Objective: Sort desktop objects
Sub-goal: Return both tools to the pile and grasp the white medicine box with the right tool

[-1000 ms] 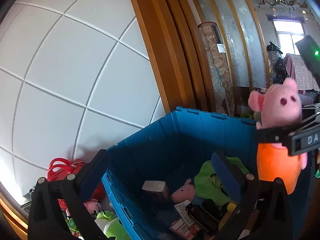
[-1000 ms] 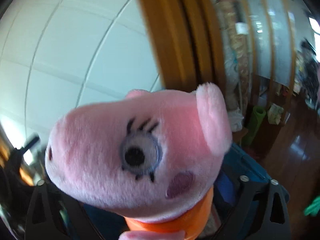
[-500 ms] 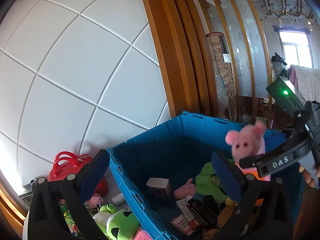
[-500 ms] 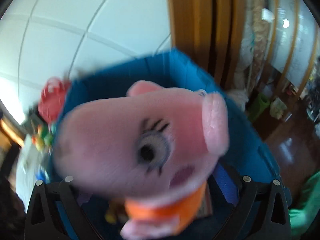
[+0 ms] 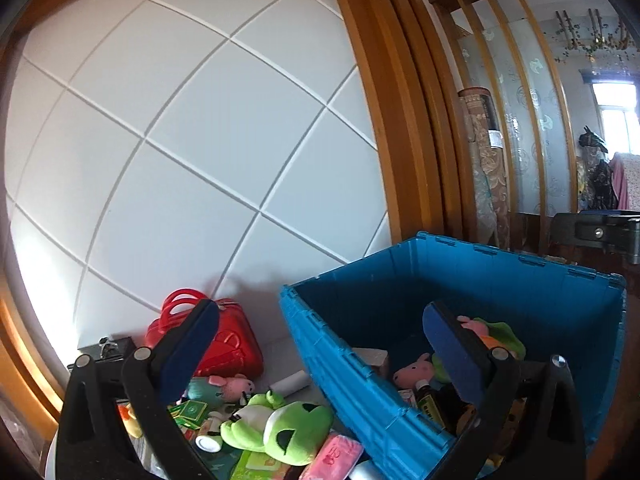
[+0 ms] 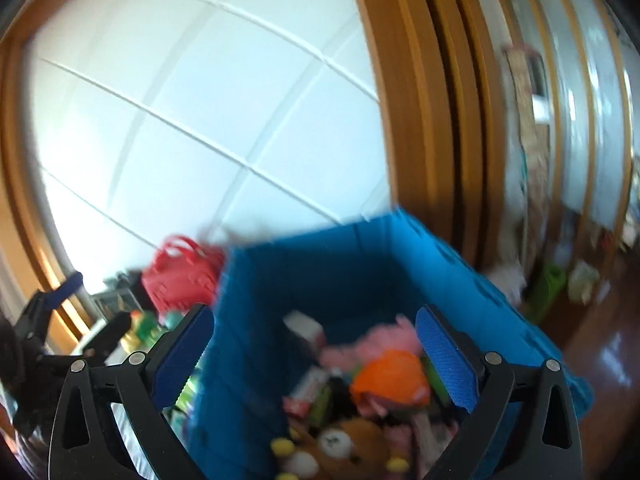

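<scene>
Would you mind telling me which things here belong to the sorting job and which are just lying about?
Job:
- blue crate
- pig toy in orange, inside the crate
- green frog toy, outside it
- red handbag
- pink packet

Lying about:
- wooden door frame
- rolled rug

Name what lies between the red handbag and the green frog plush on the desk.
In the left wrist view, a small pink pig plush lies between red handbag and green frog plush.

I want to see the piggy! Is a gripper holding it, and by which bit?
No. The pig lies in the blue bin. Both the right gripper and the left gripper are open and hold nothing.
</scene>
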{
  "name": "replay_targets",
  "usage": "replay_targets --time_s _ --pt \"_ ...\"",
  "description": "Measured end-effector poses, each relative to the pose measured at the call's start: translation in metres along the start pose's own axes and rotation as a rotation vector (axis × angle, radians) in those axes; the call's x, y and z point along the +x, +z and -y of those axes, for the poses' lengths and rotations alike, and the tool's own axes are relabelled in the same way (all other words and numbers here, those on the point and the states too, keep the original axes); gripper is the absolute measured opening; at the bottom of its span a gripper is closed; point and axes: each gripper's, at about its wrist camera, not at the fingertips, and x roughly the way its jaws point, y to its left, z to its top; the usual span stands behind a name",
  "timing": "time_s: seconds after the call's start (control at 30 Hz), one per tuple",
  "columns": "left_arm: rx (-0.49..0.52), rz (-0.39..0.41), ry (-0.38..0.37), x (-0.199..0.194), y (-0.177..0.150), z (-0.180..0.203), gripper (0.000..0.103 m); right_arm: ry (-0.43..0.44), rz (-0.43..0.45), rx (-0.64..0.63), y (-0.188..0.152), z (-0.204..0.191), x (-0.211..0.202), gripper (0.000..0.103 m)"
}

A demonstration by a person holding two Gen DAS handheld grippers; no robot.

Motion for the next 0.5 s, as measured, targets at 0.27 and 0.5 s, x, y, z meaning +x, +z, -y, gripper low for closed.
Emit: replay_targets --time_s 0.27,0.5 --pt "0.009 -0.010 0.190 -0.045 -0.044 -0.094 0.103 0.132 0.157 -0.124 -0.029 -0.099 -0.011 0.102" --pt "0.035 -0.018 0.354 -0.092 -0.075 -0.212 0.103 0.299 0.110 -0.125 -0.056 -0.200 0.017 0.102"
